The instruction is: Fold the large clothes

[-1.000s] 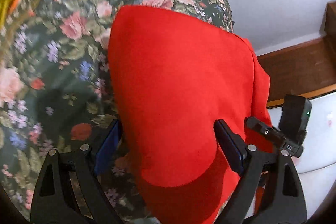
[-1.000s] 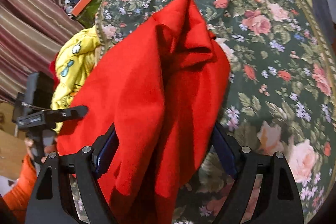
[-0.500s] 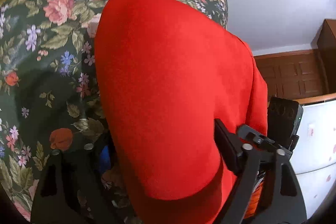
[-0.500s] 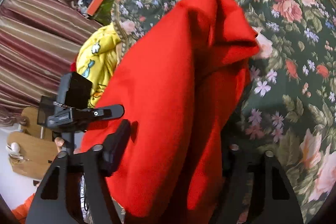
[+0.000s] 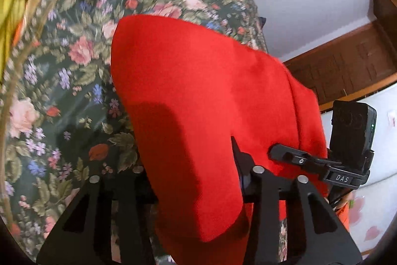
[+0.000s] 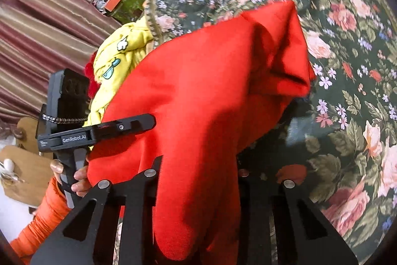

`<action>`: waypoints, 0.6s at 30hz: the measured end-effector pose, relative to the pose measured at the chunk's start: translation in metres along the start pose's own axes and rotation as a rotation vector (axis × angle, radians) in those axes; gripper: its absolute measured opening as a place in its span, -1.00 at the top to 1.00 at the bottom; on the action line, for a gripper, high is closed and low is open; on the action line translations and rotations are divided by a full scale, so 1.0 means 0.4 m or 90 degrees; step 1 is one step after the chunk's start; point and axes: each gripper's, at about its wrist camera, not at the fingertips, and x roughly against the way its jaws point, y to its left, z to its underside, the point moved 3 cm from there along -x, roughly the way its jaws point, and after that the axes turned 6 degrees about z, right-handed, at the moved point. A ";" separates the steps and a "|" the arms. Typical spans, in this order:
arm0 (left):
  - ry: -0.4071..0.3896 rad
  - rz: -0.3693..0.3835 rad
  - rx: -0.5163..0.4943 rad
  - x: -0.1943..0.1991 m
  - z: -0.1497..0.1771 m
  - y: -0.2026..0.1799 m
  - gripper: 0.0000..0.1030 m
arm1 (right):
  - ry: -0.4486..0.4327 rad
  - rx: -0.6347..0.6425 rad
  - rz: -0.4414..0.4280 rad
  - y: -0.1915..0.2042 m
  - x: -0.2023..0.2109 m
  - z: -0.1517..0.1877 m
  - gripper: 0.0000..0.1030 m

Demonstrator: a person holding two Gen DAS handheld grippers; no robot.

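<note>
Both our claws are closing on the red garment (image 5: 198, 96), cloth bunched between the jaws of the left claw (image 5: 191, 180) and the right claw (image 6: 198, 173). It drapes away from us along its length over the floral bed (image 6: 347, 66), near the edge by the yellow clothes (image 6: 111, 61).

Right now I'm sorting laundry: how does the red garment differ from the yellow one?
The red garment is plain; the yellow garment carries cartoon prints. The red one lies spread across the floral bedspread, between both grippers' fingers; the yellow one sits bunched at the bedspread's edge, untouched. Both are unfolded.
</note>
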 end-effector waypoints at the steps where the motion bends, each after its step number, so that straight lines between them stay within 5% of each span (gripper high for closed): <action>1: -0.005 -0.001 -0.006 0.010 -0.004 -0.008 0.21 | -0.001 0.000 0.002 0.010 0.002 -0.003 0.53; 18: -0.116 -0.016 -0.074 0.280 -0.183 -0.004 0.24 | -0.095 0.025 -0.011 0.207 -0.022 -0.211 0.54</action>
